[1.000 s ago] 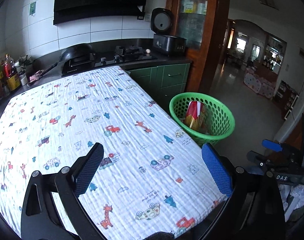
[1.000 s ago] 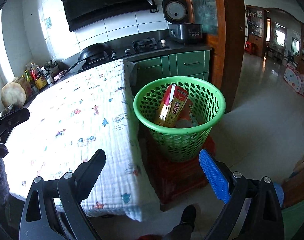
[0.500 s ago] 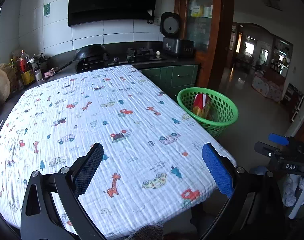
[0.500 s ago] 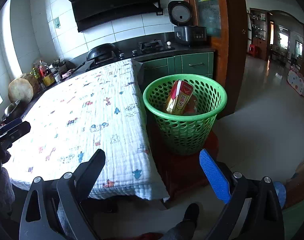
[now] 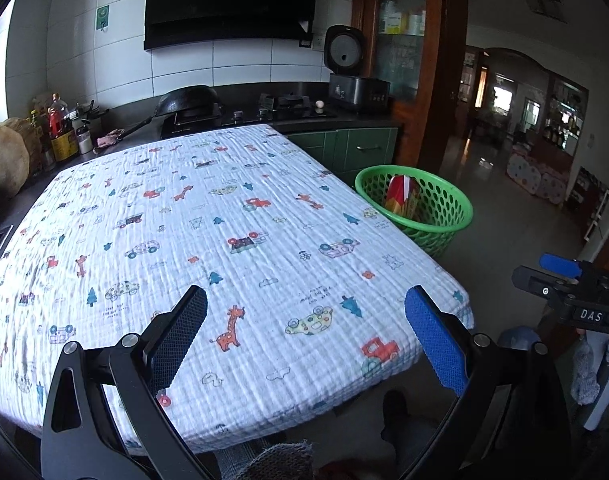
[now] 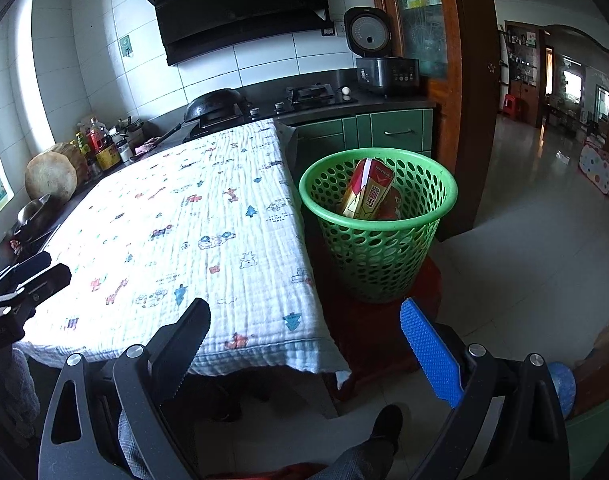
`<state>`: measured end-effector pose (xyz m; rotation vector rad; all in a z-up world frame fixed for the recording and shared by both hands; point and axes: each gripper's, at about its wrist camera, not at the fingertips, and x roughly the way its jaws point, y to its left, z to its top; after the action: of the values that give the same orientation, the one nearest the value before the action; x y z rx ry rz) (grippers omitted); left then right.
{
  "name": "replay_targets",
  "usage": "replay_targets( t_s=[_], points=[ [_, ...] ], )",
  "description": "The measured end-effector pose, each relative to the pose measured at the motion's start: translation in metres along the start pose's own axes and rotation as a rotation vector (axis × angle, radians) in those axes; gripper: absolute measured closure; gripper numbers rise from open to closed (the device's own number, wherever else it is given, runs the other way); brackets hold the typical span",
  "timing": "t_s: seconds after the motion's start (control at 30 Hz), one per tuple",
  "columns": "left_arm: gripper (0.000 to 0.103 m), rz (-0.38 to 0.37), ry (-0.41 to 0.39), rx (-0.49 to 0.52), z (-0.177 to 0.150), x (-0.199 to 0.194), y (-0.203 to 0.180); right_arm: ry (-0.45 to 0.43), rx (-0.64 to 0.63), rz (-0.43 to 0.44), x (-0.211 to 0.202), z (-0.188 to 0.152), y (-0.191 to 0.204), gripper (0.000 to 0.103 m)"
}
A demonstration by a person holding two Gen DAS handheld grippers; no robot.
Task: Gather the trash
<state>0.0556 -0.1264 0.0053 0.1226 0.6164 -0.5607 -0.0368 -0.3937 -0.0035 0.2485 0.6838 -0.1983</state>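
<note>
A green perforated basket (image 6: 378,236) stands on a dark red stool (image 6: 384,332) beside the table's right edge. A red and gold carton (image 6: 366,194) leans inside it with other red trash. The basket also shows in the left wrist view (image 5: 440,216), with the carton (image 5: 400,198) in it. My left gripper (image 5: 304,320) is open and empty over the near end of the cloth-covered table (image 5: 224,240). My right gripper (image 6: 304,334) is open and empty, low and in front of the basket, off the table's near right corner.
The table cloth (image 6: 192,232) has a cartoon print. Behind it is a dark counter with a wok (image 5: 188,100), a stove, a rice cooker (image 6: 378,60) and bottles (image 5: 58,128). Tiled floor (image 6: 524,248) lies right of the basket. A wooden cabinet (image 6: 436,60) stands behind it.
Both grippers have pulled back and away from the table and basket, so more of the table and floor shows. Both stay open and empty.
</note>
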Motion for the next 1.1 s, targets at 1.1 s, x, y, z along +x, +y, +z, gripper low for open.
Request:
replay_targets(
  t_s=[1.1],
  points=[
    [0.005,-0.013,0.028,-0.001,-0.012,0.009,-0.013,0.005,-0.010,-0.027,-0.005,-0.008,-0.006,0.010]
  ],
)
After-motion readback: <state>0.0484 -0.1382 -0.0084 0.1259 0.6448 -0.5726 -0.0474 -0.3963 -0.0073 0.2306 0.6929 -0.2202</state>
